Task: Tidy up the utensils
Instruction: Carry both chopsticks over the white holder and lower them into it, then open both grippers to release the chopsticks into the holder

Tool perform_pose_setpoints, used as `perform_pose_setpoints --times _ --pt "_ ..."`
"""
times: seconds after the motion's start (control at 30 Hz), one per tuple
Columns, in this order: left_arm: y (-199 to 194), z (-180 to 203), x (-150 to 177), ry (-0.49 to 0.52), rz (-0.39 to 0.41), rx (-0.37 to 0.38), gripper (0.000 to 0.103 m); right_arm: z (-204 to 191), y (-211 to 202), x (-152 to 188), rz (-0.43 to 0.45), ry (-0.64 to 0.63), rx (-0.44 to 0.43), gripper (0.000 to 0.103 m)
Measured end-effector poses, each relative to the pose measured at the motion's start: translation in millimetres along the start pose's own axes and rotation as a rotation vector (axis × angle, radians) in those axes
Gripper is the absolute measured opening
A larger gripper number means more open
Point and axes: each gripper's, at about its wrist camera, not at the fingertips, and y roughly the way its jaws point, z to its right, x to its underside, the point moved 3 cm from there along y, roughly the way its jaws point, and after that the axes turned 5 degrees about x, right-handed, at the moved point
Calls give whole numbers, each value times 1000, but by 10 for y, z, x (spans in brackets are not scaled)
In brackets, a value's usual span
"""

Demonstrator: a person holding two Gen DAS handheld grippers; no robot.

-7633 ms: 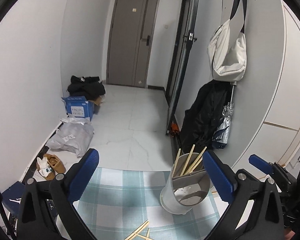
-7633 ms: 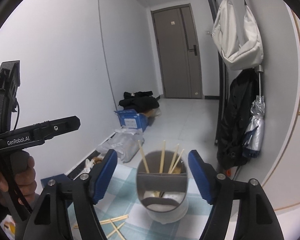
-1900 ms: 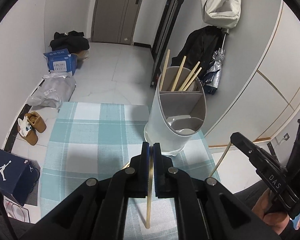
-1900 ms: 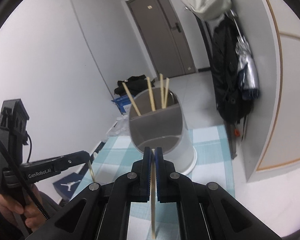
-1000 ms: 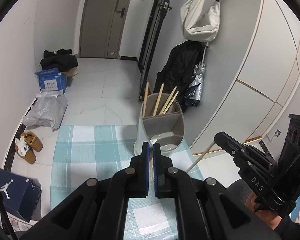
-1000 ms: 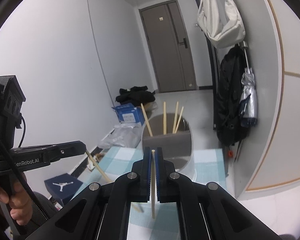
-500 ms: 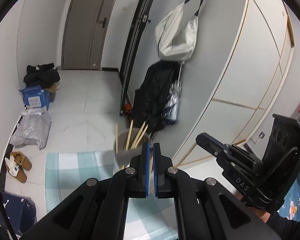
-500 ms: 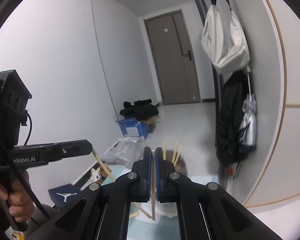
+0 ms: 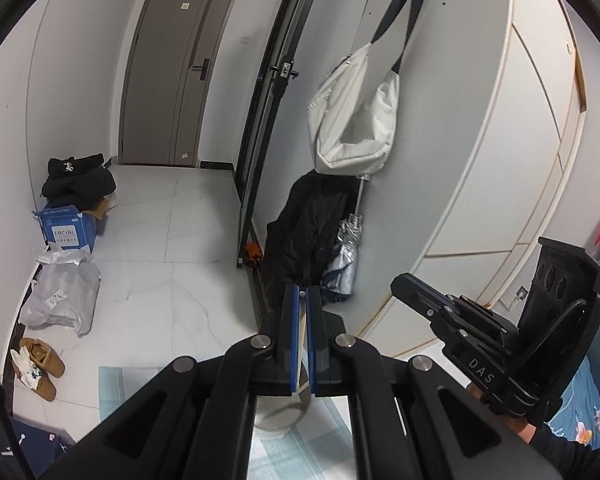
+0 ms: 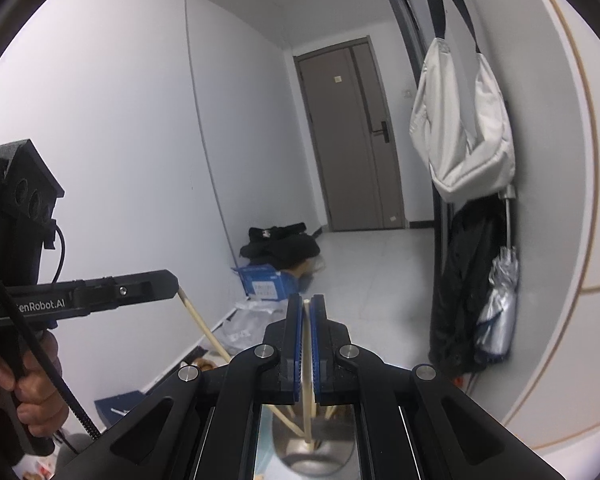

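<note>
Left wrist view: left gripper (image 9: pixel 302 332) clenched on a pale wooden chopstick (image 9: pixel 299 356) above the white utensil holder (image 9: pixel 278 416); right wrist view: right gripper (image 10: pixel 306 344) clamps another slim chopstick (image 10: pixel 308 404), hanging upright over that holder (image 10: pixel 316 450).

Premises: residential entry hallway. Evidence: grey entrance door (image 9: pixel 172 80) with lever lock, white shoulder bag (image 9: pixel 352 120) hung on wall, folded umbrella (image 9: pixel 346 256), shoes (image 9: pixel 40 362) on tiled floor.
</note>
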Motion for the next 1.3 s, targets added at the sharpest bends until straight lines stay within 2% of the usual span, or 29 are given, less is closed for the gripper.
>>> perform_pose_setpoints --times 0.23,0.43,0.67,0.87,1.07,1.17,1.23,1.27,1.3 --pt "158 -215 -69 -20 -24 -29 0 49 317 -176 7 -21 -6 3" --pt "318 -331 -50 -4 -73 -55 0 64 603 -145 -17 -43 -16 3" --pt "498 -378 20 22 -128 -73 0 106 861 119 -71 -49 -19 3" --pt "587 -347 167 82 -179 -100 0 120 969 345 -118 -32 -43 3" --pt "712 -411 271 52 -235 -55 0 145 1077 528 -165 0 -78 3" --pt "780 -433 322 51 -262 -54 0 141 1176 635 -217 8 -97 6" --pt "784 -482 320 13 -261 -34 0 151 1224 692 -247 19 -98 7" --pt "768 -506 319 -3 -257 -33 1 165 1227 704 -250 21 -100 7" --pt "749 -545 304 -27 -253 -29 6 167 1217 717 -251 20 -105 7"
